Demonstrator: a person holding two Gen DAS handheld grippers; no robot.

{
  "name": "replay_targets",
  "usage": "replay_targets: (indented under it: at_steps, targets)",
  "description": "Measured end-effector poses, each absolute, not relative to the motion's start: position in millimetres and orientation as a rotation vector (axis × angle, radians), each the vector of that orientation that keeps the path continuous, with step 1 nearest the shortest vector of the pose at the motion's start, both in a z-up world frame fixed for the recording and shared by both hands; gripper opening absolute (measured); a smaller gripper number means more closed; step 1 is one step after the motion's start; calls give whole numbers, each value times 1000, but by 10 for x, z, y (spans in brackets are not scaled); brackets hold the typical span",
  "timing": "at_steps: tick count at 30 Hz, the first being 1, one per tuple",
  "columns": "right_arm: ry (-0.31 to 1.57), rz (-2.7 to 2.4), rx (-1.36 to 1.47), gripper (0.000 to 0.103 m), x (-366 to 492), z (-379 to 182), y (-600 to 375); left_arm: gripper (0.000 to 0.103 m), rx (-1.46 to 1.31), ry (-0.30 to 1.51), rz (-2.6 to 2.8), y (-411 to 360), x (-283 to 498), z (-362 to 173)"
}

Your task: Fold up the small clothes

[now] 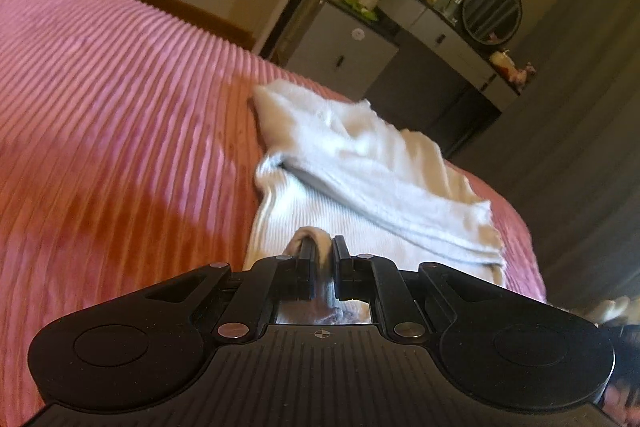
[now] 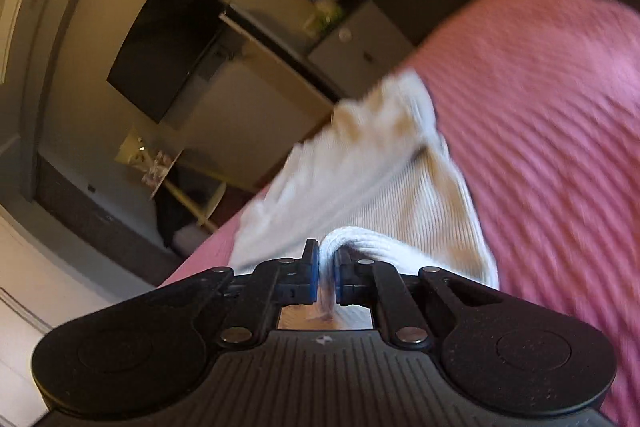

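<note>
A small white ribbed garment [image 1: 360, 167] lies rumpled on the pink ribbed bedspread [image 1: 120, 107], part of it folded over itself. My left gripper [image 1: 322, 247] is shut on a bunched edge of the garment at its near side. In the right wrist view the same white garment [image 2: 380, 179] stretches away from the gripper over the pink bedspread [image 2: 560, 147]. My right gripper [image 2: 328, 259], with blue pads, is shut on a thick rolled edge of the garment. The view is tilted and motion-blurred.
The bed edge [image 1: 528, 247] drops off at the right. Beyond it stand a small white fridge [image 1: 344, 51], a dark counter with bottles and a round mirror [image 1: 492, 11]. A wall TV [image 2: 164, 43] and a small table [image 2: 160, 163] show in the right wrist view.
</note>
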State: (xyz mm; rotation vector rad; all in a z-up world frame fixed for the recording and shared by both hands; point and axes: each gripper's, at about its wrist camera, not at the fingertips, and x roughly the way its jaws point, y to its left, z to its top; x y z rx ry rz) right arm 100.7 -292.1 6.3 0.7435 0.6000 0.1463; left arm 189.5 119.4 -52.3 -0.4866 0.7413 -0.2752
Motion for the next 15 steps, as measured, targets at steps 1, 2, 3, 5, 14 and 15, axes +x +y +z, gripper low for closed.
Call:
replay_targets:
  at_steps: [1, 2, 3, 5, 14, 15]
  targets:
    - [597, 129, 714, 7, 1122, 52, -2899, 10, -478, 742, -268, 1171, 1944, -541]
    - [600, 112, 688, 7, 1211, 17, -2891, 10, -467, 744, -258, 1150, 1989, -568]
    - [609, 90, 655, 7, 1284, -22, -2901, 10, -456, 746, -251, 1135, 2031, -603]
    - [644, 29, 588, 10, 1424, -152, -2905, 10, -434, 767, -227, 1112, 2116, -701]
    - [654, -52, 383, 37, 1140, -284, -3061, 33, -337, 733, -178, 1282, 2029, -780]
    - [645, -59, 377, 38, 1124, -261, -3093, 33, -315, 712, -173, 1306, 1998, -752]
